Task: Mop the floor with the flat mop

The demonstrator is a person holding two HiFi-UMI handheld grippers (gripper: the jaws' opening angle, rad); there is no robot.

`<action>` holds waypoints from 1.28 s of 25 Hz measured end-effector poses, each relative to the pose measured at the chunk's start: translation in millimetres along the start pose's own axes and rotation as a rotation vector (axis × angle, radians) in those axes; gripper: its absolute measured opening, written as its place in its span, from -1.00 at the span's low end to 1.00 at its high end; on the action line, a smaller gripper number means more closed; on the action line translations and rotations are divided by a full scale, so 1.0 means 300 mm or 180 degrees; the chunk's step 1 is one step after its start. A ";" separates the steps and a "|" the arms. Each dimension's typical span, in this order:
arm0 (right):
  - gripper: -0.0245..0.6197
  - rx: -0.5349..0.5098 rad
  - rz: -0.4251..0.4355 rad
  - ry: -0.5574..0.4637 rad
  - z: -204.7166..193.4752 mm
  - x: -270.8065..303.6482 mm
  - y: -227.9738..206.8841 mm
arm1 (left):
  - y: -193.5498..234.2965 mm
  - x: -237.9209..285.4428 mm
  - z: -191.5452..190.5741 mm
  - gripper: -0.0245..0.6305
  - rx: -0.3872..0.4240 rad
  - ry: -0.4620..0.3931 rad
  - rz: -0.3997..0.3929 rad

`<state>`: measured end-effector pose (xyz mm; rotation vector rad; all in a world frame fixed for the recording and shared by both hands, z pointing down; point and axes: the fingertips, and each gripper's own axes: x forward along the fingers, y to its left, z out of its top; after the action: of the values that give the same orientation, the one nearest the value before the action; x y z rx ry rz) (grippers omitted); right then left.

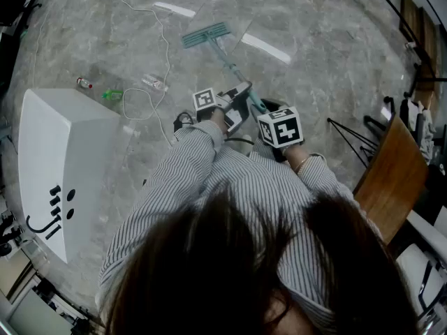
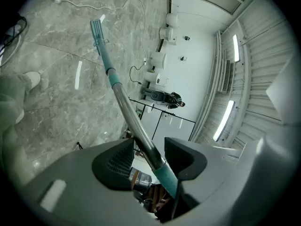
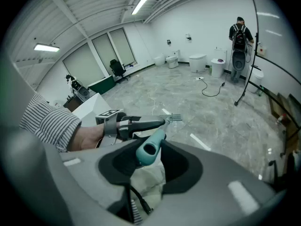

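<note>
Grey marbled floor [image 1: 314, 19] all round, a loose cable [image 1: 166, 54] snaking across it and a white cabinet [image 1: 63, 152] off to the left. The flat mop is out in front, its mop head [image 1: 206, 35] flat on the floor well ahead of the person, and the handle [image 1: 234, 68] slants back up to both tools.

It looks like a light, stiff pole. The bare metal stretch is smooth and likely to slip or twist, so the teal grip [image 2: 164, 175] is the surer hold, with the two holds set apart for leverage.

The left gripper [image 2: 149, 155] has its jaws drawn in on the handle right where metal meets teal sleeve. The right gripper [image 3: 149, 157] sits higher, its jaws pinching the handle's open teal top end [image 3: 150, 148]. Both are loaded and nothing is slack.
</note>
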<state>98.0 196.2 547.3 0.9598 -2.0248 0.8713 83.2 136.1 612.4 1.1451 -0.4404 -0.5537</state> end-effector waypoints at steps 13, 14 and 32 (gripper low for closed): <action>-0.52 -0.0067 0.0024 0.0027 -0.008 -0.006 -0.015 | 0.025 0.032 0.002 -0.37 -0.0153 -0.0135 -0.0053; -0.52 -0.0041 0.0021 -0.0005 -0.005 -0.006 -0.022 | 0.027 0.037 0.003 -0.37 -0.0126 -0.0134 -0.0043; -0.58 -0.0038 -0.0593 -0.0063 0.394 0.242 -0.215 | -0.090 0.254 0.397 -0.36 -0.0163 0.0332 -0.0014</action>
<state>80.6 45.1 563.2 1.1339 -1.9187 0.7507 67.8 -5.6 632.8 1.1208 -0.3320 -0.5039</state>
